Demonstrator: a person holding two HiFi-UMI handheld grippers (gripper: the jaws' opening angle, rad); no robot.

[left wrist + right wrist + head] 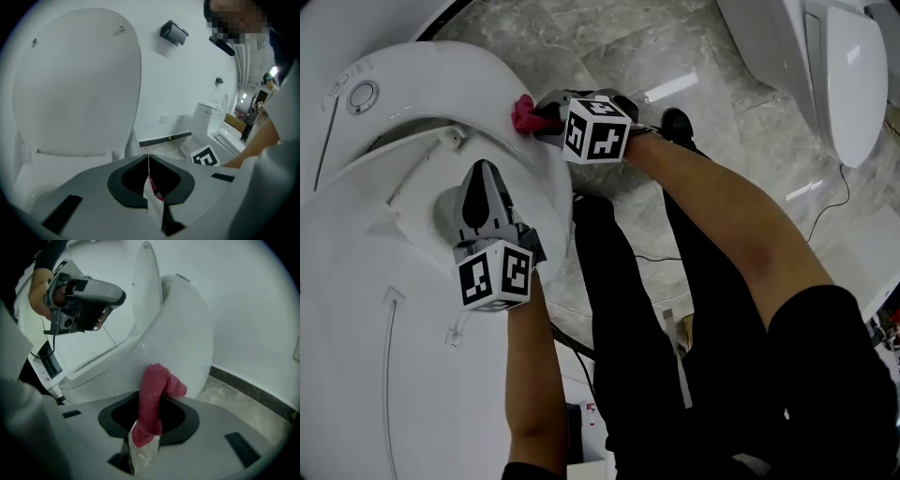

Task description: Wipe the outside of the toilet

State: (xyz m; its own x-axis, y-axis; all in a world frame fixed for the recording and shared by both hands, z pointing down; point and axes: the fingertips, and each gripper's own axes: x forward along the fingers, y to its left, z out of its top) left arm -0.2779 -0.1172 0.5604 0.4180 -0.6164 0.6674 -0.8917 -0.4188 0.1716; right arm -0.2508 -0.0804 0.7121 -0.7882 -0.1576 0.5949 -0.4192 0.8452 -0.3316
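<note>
The right claw (539,117) pinches a red cloth (152,399) whose length runs straight out ahead of the jaws. The cloth's far end folds to the right and presses on the outer side wall of the toilet (187,324) just in front. The left claw (481,178), jaws pressed together, hangs over the rim and points at the raised lid (75,84) ahead of it.

I see a pinkish-red cloth (154,399), a white toilet (412,84), a grey marbled floor (609,47), and black-and-white square markers on my grey left tool (481,173) and right tool (542,117).
</note>
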